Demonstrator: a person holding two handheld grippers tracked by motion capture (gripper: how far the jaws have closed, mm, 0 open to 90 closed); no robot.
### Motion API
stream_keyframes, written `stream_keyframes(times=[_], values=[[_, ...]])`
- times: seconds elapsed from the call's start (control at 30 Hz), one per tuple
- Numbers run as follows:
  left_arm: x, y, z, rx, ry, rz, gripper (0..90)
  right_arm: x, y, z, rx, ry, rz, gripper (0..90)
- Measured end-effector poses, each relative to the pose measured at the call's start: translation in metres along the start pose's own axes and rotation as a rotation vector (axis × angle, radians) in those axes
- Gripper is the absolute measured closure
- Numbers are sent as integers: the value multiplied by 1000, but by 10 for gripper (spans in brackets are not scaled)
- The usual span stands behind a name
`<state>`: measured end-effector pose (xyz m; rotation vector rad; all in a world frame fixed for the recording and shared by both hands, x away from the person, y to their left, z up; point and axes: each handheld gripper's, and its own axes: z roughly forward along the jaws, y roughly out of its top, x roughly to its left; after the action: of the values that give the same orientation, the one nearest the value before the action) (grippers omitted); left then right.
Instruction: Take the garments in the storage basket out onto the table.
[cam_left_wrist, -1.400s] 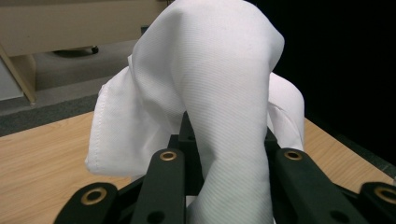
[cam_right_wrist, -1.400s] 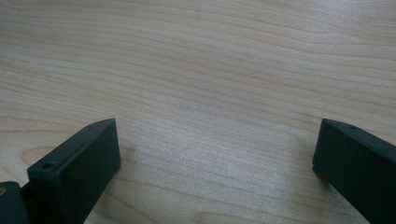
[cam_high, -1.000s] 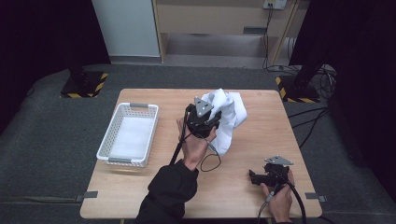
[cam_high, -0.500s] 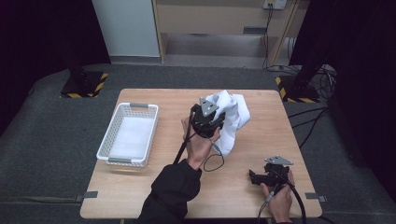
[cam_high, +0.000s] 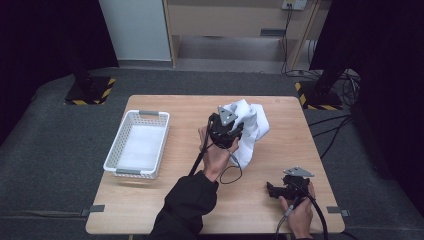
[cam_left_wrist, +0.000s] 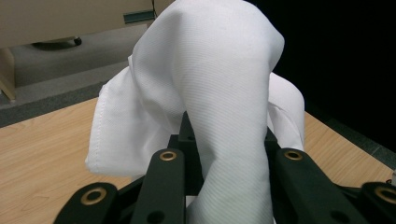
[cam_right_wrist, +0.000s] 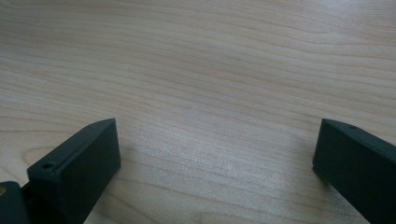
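left hand-held gripper (cam_high: 231, 131) raised, clamping white cloth (cam_high: 250, 127); right hand-held gripper (cam_high: 272, 190) wide, on table (cam_high: 165, 200).

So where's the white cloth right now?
In the high view the white cloth is right of the table's middle, clamped in the left gripper, well right of the white basket; it drapes over the jaws in the left gripper view.

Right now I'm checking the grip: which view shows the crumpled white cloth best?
The left gripper view: the crumpled white cloth rises close-up from between the left gripper jaws. The high view shows the cloth small, partly behind that gripper. The right gripper view faces bare wooden table.
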<state>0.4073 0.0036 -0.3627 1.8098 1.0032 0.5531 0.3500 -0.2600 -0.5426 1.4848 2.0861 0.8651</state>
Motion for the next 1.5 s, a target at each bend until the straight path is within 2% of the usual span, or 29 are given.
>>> stream_keyframes(times=[0.43,0.83,1.5], values=[[-3,-12,10,33,-7,7,722,0,0,0,1,0,-1,7],[8,-22,25,75,18,-13,720,0,0,0,1,0,-1,8],[7,-49,54,157,23,-8,714,0,0,0,1,0,-1,7]])
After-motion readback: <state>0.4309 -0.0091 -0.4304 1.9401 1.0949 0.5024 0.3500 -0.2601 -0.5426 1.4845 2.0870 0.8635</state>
